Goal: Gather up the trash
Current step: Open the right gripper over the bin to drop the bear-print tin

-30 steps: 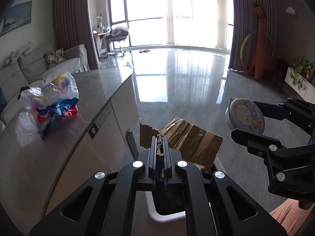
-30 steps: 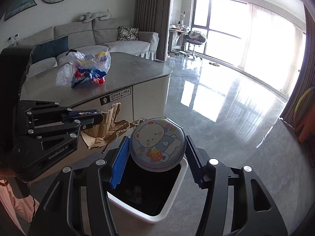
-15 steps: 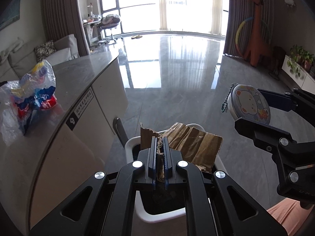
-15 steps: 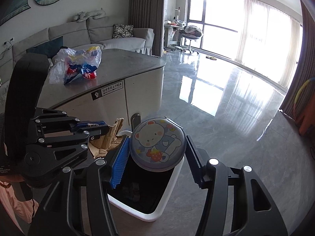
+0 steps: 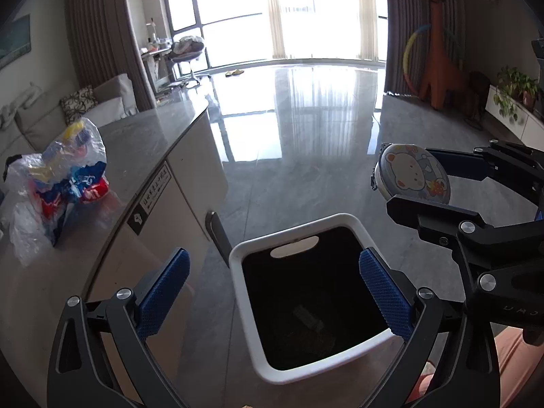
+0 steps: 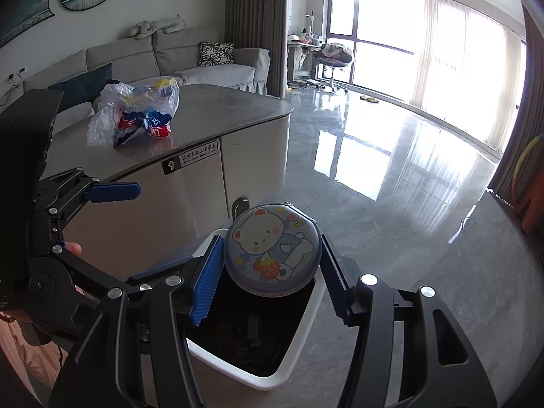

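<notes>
My left gripper (image 5: 274, 259) hangs over the white trash bin (image 5: 251, 306). Its jaws are opening and stand wide, with nothing between the blue pads (image 5: 163, 285). Dim brownish scraps lie at the bin's dark bottom (image 6: 234, 336). My right gripper (image 6: 272, 252) is shut on a round tin with a cartoon bear (image 6: 268, 238), held above the bin's rim (image 6: 299, 357). The tin (image 5: 413, 176) also shows at the right of the left wrist view. In the right wrist view the left gripper (image 6: 163, 227) reaches in from the left. A plastic bag of colourful wrappers (image 5: 57, 183) (image 6: 136, 115) lies on the grey counter.
The counter (image 5: 146, 142) with its white cabinet stands just left of the bin. Glossy grey floor (image 5: 299, 156) stretches toward the windows. A sofa (image 6: 204, 64) sits behind the counter, an orange giraffe toy (image 5: 438, 64) and plants (image 5: 513, 91) at the far right. A person's fingertip (image 6: 73, 247) shows.
The left jaws went from shut on a torn piece of cardboard to wide apart, and the cardboard is gone from between them. The right gripper kept the tin still.
</notes>
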`<action>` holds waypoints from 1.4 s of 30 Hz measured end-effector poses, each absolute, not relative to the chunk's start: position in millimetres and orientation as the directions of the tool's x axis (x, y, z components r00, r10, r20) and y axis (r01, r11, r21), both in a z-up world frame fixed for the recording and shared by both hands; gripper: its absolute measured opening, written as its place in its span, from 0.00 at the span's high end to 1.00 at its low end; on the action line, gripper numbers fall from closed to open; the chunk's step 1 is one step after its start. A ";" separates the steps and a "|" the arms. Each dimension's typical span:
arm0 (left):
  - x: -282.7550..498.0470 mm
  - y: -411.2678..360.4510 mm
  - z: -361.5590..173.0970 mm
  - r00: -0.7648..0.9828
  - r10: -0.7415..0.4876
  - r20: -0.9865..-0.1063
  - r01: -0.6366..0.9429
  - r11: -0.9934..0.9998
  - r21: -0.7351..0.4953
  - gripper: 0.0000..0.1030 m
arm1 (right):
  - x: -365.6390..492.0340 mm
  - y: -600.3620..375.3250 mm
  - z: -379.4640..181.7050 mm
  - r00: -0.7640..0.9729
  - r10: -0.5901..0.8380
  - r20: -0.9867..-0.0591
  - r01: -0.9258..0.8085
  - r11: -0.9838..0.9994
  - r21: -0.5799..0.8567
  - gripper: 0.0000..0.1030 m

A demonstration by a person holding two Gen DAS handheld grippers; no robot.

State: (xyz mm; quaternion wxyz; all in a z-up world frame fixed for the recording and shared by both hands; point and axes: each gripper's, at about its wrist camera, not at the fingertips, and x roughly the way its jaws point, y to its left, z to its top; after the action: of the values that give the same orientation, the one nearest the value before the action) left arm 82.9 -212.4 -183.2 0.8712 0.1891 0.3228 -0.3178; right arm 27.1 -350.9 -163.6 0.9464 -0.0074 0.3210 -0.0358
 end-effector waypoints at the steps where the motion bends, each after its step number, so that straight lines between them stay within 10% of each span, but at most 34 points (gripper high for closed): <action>1: 83.4 -211.6 -182.4 0.595 -0.427 -0.681 0.672 0.729 0.129 0.04 | 26.2 -351.7 -163.1 0.792 -0.069 -0.606 0.060 0.998 -0.035 0.45; 24: 102.8 -129.7 -151.1 0.720 -0.303 -0.624 0.541 0.809 0.231 0.04 | 72.2 -333.1 -199.1 0.730 -0.011 -0.683 0.000 1.000 -0.016 0.44; 31: 100.1 -117.7 -147.5 0.742 -0.298 -0.601 0.539 0.798 0.270 0.04 | 77.5 -328.0 -208.9 0.724 -0.033 -0.688 0.018 0.999 -0.028 0.11; 42: 100.0 -113.2 -143.1 0.736 -0.312 -0.600 0.541 0.804 0.246 0.04 | 72.5 -324.2 -187.3 0.782 -0.075 -0.619 0.048 0.997 -0.061 0.05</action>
State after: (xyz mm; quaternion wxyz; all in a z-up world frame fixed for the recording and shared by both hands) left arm 100.0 -113.2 -143.1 0.9085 0.2067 0.2770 -0.2349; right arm 72.5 -324.2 -187.3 0.9436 -0.0207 0.3288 -0.0327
